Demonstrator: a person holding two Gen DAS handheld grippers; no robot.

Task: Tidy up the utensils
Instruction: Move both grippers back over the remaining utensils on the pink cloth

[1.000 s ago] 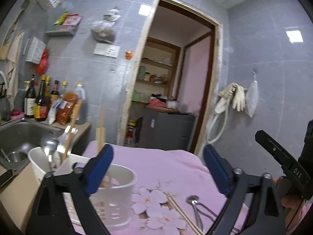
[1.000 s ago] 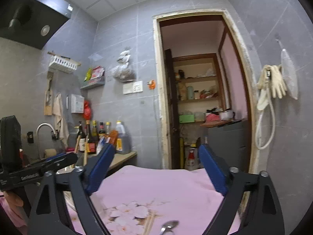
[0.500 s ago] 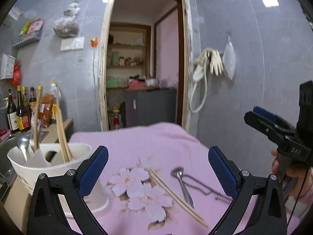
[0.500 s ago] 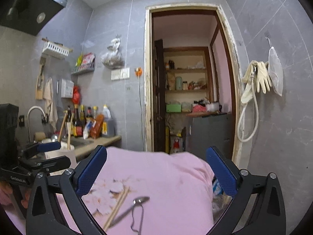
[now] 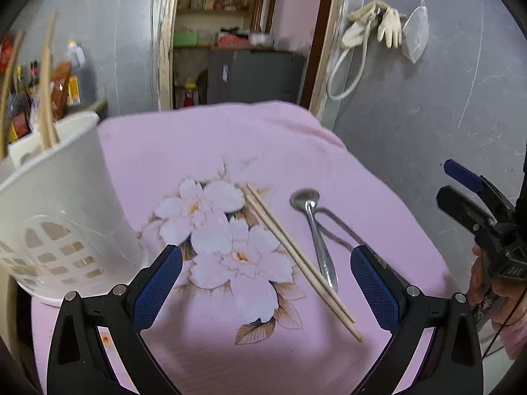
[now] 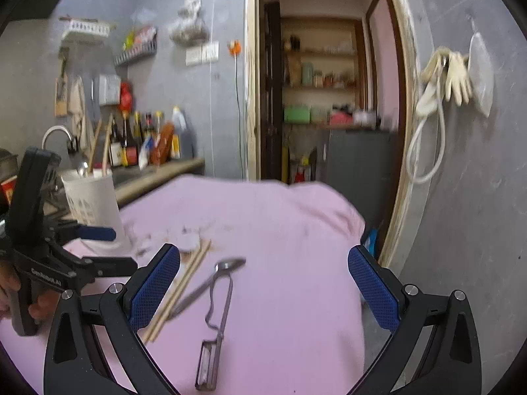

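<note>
Left gripper (image 5: 265,276): jaws wide apart, holding nothing, above the flowered pink cloth (image 5: 230,151) on the desk.
Right gripper (image 6: 263,283): jaws wide apart, holding nothing, over the same cloth.
Chopsticks (image 5: 298,253): a pair lying side by side on the cloth, between the left gripper's fingers.
Spoon (image 5: 314,227): just right of the chopsticks, bowl pointing away from the gripper.
Peeler (image 6: 215,335): beside the spoon, low between the right gripper's fingers.
Utensil holder (image 5: 62,204): white, upright, left of the left gripper, with chopsticks standing in it.
</note>
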